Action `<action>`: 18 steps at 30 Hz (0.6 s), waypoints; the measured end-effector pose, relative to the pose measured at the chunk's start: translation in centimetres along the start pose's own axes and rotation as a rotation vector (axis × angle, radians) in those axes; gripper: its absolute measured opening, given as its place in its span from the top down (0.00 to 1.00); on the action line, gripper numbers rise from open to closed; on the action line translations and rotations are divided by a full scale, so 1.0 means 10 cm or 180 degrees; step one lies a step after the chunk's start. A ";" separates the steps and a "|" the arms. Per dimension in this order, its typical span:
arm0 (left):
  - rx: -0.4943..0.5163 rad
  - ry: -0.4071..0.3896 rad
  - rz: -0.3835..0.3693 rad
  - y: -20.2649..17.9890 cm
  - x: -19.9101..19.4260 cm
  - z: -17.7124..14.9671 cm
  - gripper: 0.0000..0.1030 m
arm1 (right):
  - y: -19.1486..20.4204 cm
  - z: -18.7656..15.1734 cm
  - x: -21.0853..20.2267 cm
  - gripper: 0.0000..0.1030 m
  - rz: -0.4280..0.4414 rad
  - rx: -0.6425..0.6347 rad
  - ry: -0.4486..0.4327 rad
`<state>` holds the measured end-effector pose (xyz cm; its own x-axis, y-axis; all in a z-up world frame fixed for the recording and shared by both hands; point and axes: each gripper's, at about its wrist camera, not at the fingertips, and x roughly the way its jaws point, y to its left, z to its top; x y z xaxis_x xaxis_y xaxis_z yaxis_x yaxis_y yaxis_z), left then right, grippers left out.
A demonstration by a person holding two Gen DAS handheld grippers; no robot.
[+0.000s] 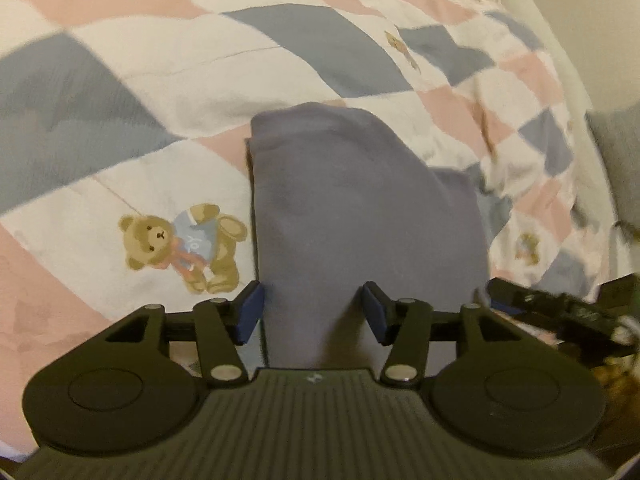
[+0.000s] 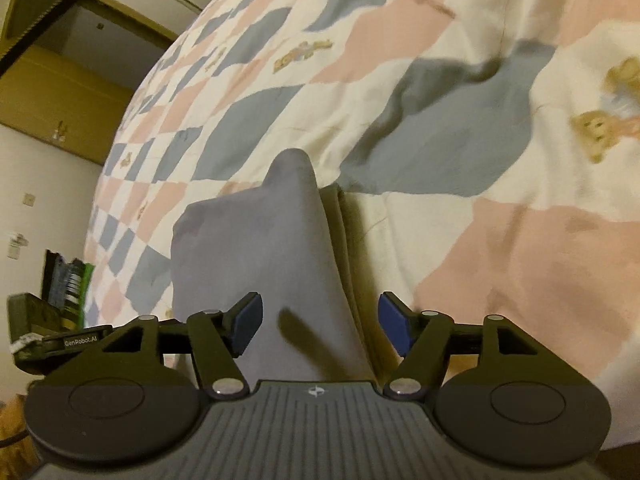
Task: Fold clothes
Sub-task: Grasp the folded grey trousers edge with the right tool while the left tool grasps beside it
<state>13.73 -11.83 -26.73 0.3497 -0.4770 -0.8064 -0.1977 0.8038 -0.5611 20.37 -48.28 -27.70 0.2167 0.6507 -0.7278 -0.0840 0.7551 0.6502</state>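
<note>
A folded grey-purple garment (image 1: 352, 208) lies on a patchwork bedspread (image 1: 160, 80), running from mid-frame down toward me. My left gripper (image 1: 314, 312) stands open, its blue pads (image 1: 250, 312) on either side of the garment's near end without pressing it. In the right wrist view the same garment (image 2: 260, 248) shows as a folded bundle with a raised corner at its far end. My right gripper (image 2: 320, 326) is open too, its pads (image 2: 394, 326) spread around the near edge of the cloth. The other gripper's black body (image 1: 560, 308) shows at the right of the left view.
The bedspread (image 2: 480, 120) has pink, blue and cream patches with teddy bear prints (image 1: 184, 248). Left of the bed stand a wooden cabinet (image 2: 60, 60), a wall and some boxes (image 2: 60, 296). A grey cushion or furniture edge (image 1: 616, 152) sits beyond the bed's right side.
</note>
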 end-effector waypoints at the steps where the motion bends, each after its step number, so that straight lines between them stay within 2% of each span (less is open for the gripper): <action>1: -0.0077 -0.0004 -0.0086 0.05 0.02 0.01 0.49 | -0.04 0.02 0.05 0.35 0.0050 0.0035 0.0040; 2: -0.0134 0.0000 -0.0162 0.09 0.04 0.01 0.45 | -0.07 0.04 0.09 0.34 0.0095 0.0074 0.0074; 8: -0.0485 0.0077 -0.0559 0.33 0.28 0.04 0.45 | -0.29 0.14 0.35 0.32 0.0370 0.0311 0.0271; 12: -0.0565 0.0119 -0.0714 0.38 0.45 0.04 0.46 | -0.35 0.18 0.47 0.31 0.0568 0.0417 0.0348; 14: -0.0514 0.0123 -0.0720 0.35 0.48 0.04 0.50 | -0.32 0.20 0.53 0.31 0.0658 0.0352 0.0415; 16: -0.0475 0.0118 -0.0719 0.31 0.49 0.03 0.53 | -0.27 0.22 0.58 0.41 0.0716 0.0254 0.0485; 17: -0.0469 0.0108 -0.0716 0.30 0.48 0.02 0.57 | -0.26 0.22 0.60 0.49 0.0751 0.0247 0.0510; 18: -0.0479 0.0096 -0.0716 0.31 0.47 0.02 0.59 | -0.26 0.23 0.62 0.51 0.0768 0.0252 0.0527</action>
<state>14.91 -11.54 -32.19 0.3732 -0.6498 -0.6622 -0.2527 0.6156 -0.7465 24.16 -46.40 -33.37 0.0378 0.8196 -0.5717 -0.0361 0.5728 0.8189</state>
